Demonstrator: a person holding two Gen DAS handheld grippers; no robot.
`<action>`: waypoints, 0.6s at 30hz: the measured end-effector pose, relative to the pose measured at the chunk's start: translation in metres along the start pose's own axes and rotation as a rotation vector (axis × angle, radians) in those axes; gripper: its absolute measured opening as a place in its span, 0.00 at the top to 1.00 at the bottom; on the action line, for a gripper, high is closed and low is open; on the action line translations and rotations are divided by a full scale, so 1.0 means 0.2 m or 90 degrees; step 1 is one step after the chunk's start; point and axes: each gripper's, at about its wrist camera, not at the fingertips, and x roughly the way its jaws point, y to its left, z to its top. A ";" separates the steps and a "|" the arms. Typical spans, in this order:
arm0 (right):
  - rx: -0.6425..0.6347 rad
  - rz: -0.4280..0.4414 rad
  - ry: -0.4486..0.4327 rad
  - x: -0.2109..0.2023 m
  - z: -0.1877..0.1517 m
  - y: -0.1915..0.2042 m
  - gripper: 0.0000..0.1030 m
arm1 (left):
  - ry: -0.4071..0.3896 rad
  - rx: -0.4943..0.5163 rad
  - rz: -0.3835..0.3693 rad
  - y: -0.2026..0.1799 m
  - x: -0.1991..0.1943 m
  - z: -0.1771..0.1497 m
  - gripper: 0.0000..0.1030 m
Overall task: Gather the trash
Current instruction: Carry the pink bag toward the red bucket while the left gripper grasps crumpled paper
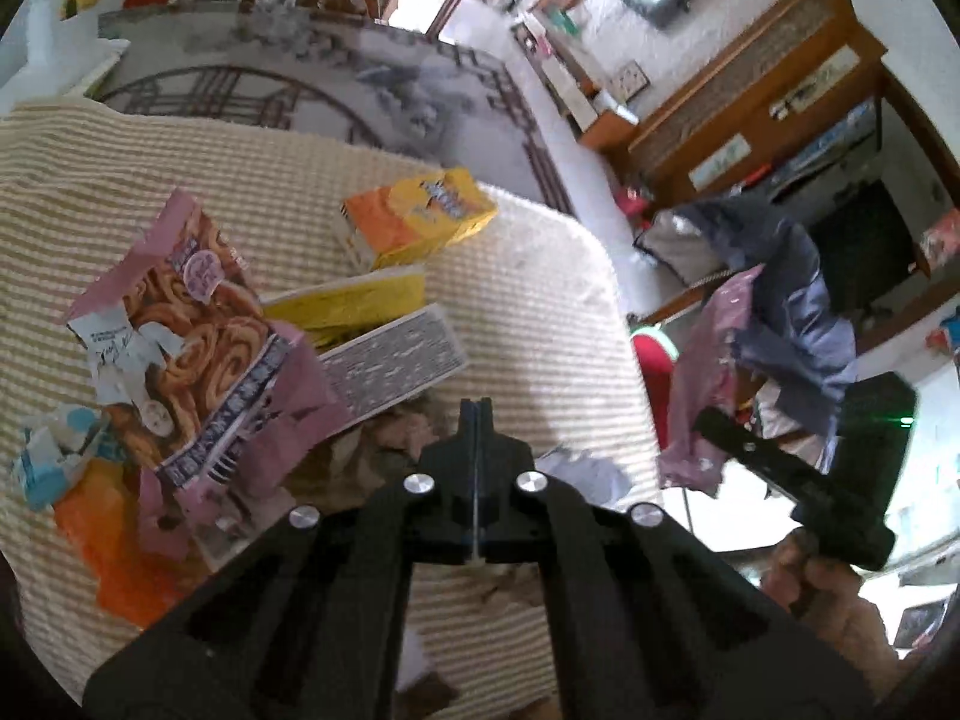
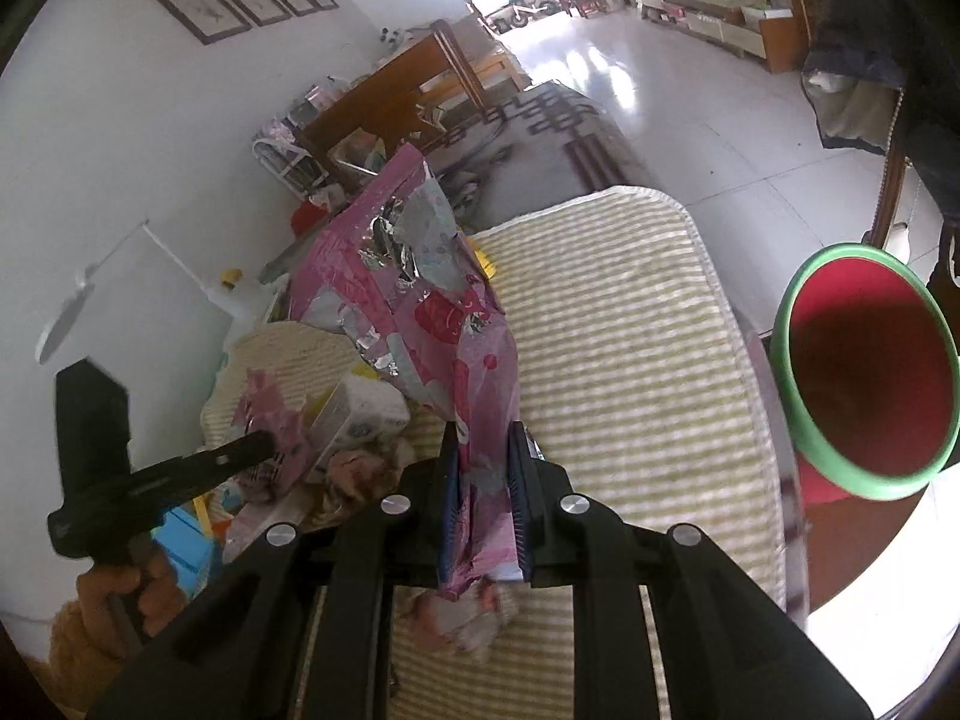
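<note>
Fingers (image 2: 517, 468) of the right gripper (image 2: 483, 501) pinch a pink foil wrapper (image 2: 420, 300) by its lower end, above the striped surface (image 2: 630, 330); its long axis stands nearly upright, torn mouth pointing up and away. Left gripper (image 1: 476, 420) is fully closed and empty over the remaining litter. With so little wrapper pinched, it could slip before reaching the red bin (image 2: 870, 372) beside the surface.

Glossy foil-lined pink wrapper (image 2: 432, 312); ribbed, seemingly cloth table cover (image 2: 630, 330).
</note>
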 end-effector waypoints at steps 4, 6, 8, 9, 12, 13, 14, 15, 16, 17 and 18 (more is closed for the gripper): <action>-0.019 -0.005 0.002 -0.04 0.06 -0.09 0.85 | -0.012 0.018 0.028 -0.11 0.00 0.02 1.00; -0.038 -0.012 -0.002 -0.08 0.06 -0.13 0.85 | 0.004 0.018 0.059 -0.10 0.05 0.00 0.93; -0.036 -0.015 0.002 -0.09 0.05 -0.18 0.85 | 0.037 0.000 0.112 -0.05 0.14 -0.03 0.63; -0.023 -0.011 0.009 -0.09 0.05 -0.22 0.85 | 0.053 -0.014 0.139 -0.01 0.19 -0.04 0.59; 0.009 0.000 0.023 -0.09 0.03 -0.30 0.85 | 0.074 -0.029 0.193 0.04 0.29 -0.07 0.51; 0.011 0.003 0.026 -0.09 0.04 -0.32 0.85 | 0.080 -0.031 0.212 0.06 0.32 -0.07 0.43; 0.008 0.005 0.026 -0.09 0.04 -0.32 0.85 | 0.084 -0.030 0.221 0.07 0.34 -0.07 0.43; 0.005 0.009 0.027 -0.09 0.04 -0.32 0.85 | 0.088 -0.030 0.229 0.07 0.36 -0.08 0.43; 0.002 0.011 0.027 -0.09 0.04 -0.32 0.85 | 0.091 -0.028 0.233 0.07 0.38 -0.08 0.43; -0.003 0.014 0.028 -0.09 0.04 -0.32 0.85 | 0.093 -0.025 0.235 0.07 0.39 -0.07 0.48; -0.006 0.016 0.031 -0.09 0.04 -0.33 0.85 | 0.097 -0.021 0.236 0.07 0.40 -0.07 0.56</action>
